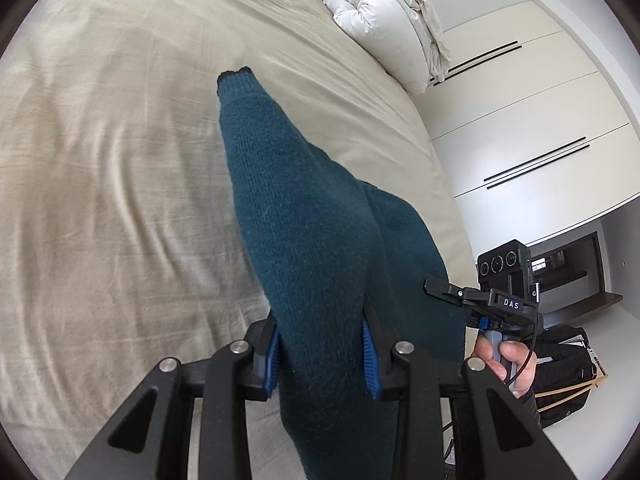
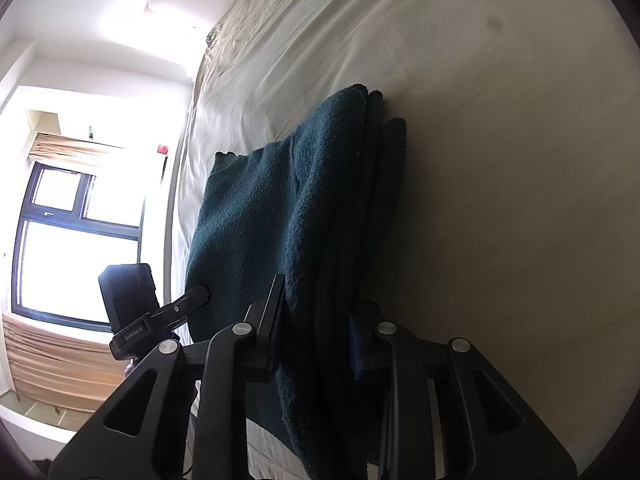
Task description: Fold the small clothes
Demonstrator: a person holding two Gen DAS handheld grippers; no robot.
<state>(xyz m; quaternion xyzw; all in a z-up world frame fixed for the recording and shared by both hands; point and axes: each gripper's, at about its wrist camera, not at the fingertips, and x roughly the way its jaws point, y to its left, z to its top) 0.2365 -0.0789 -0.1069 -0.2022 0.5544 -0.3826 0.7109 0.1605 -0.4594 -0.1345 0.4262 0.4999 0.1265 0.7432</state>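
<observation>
Left gripper [image 1: 324, 354]: closed on a bunched edge of the teal knit garment [image 1: 304, 216], the blue ribbed pads [image 1: 370, 364] pressed into the cloth on both sides; the jaws are narrowed only as far as the thick fabric allows.

Right gripper [image 2: 316, 340]: likewise clamped on the garment [image 2: 280, 216], on a stack of several layers; one blue pad [image 2: 355, 354] is seen against the cloth, the other is hidden behind the black finger.

Why held so: the garment is gripped at two points along one edge, probably so that it can be lifted off the sheet and laid over itself as a fold; a two-point hold keeps the edge straight.

Garment position: it is raised at the near end in both grippers, while the far end trails onto the bed [image 1: 120, 140]. In the right wrist view the layers lie doubled, their far ends stepped one beside the other.

Garment material: a thick, fuzzy knit, dark teal, soft and limp; a tapered, sleeve-like end with a darker rim is seen in the left wrist view.

Bed surface: a beige sheet, matte and creased in long shallow wrinkles.

Surroundings: a rolled white duvet [image 1: 384, 12] lies at the far corner of the bed, with white wardrobe doors [image 1: 520, 120] beside it; a bright window [image 2: 76, 240] is seen in the right wrist view.

Handling judgement: the knit is expected to sag and stretch under its own weight.
</observation>
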